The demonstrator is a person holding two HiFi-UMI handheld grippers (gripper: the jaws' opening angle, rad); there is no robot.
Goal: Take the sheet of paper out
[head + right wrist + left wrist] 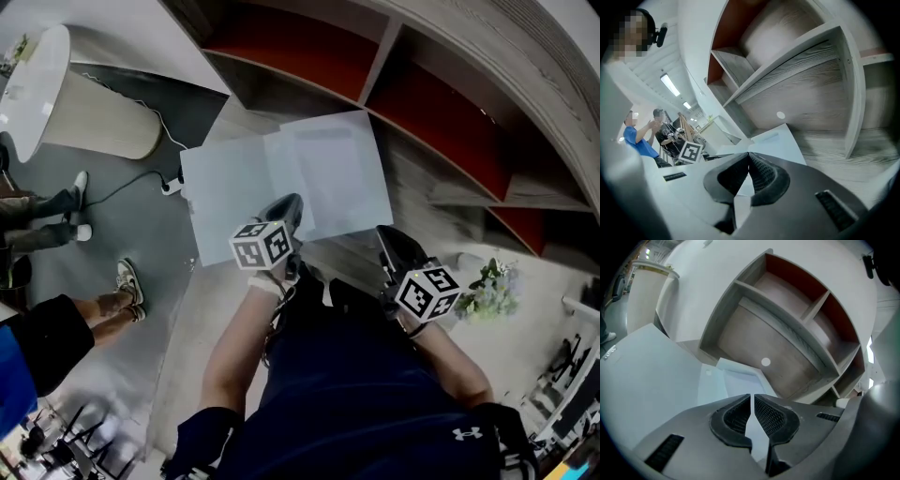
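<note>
Sheet of paper is up in the air, sticking out at 9 o'clock from the pale sleeve and still overlapping it. Left gripper has its fingers pinched tight on the paper's near edge. Right gripper has its fingers pinched on the sleeve's near corner, with the shelf unit at 1 o'clock.

head: steeply down | gripper views: along jaws, close | shared: shelf

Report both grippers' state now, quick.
Left gripper: jaws closed, tips over the paper; whether they pinch it cannot be told.
Right gripper: jaws closed, nothing seen between them.
</note>
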